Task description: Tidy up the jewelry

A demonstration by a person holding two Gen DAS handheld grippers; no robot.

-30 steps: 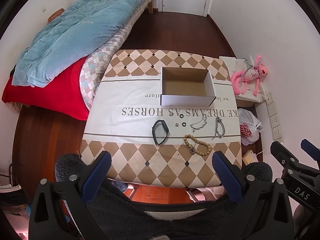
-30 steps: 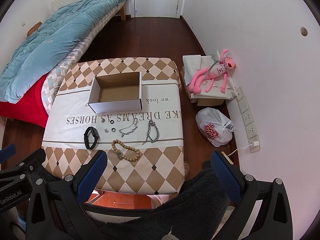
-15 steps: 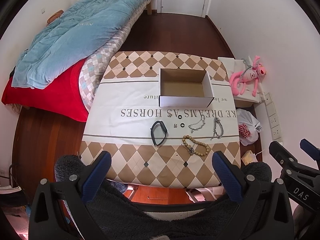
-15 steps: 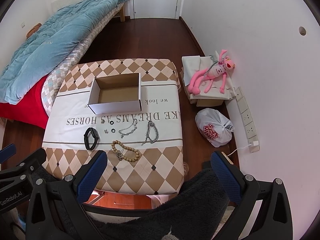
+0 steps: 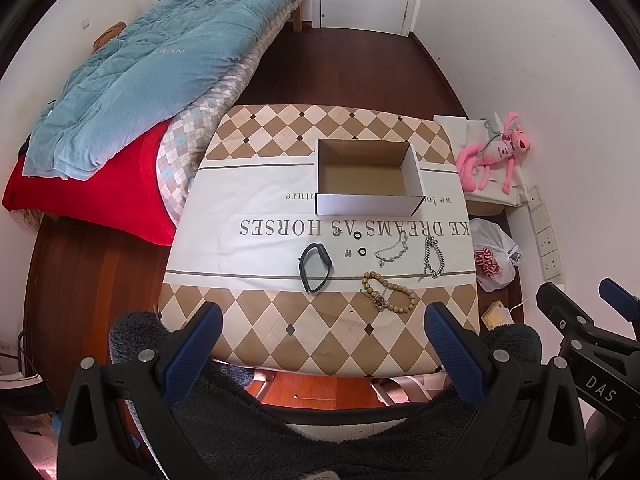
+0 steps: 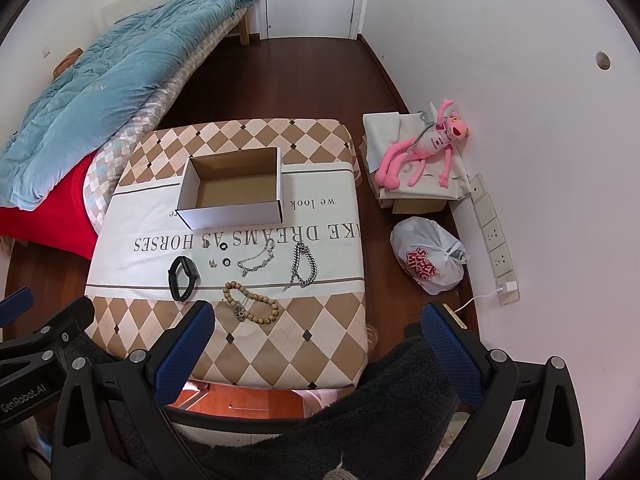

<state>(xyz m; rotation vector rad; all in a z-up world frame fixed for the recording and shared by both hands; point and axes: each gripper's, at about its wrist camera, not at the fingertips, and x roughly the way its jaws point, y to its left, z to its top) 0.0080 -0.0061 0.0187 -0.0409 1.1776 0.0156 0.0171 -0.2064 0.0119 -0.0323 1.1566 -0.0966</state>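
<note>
Cardboard box [image 5: 368,178] open-topped, on the far half of the checked cloth surface [image 5: 280,336]. Nearer: black band [image 5: 315,267], two silver chains [image 6: 256,258], bead bracelet [image 6: 252,303], all lying well inside the cloth edge. Left gripper [image 5: 320,354] and right gripper [image 6: 316,350] high above the near edge, jaws spread wide, holding nothing. Bed [image 5: 152,80] left; dark wood floor [image 6: 304,80] beyond.

Tablecloth lettering [image 5: 352,229] partly hidden by box [image 5: 368,204]; small studs [image 5: 348,253] indistinct
</note>
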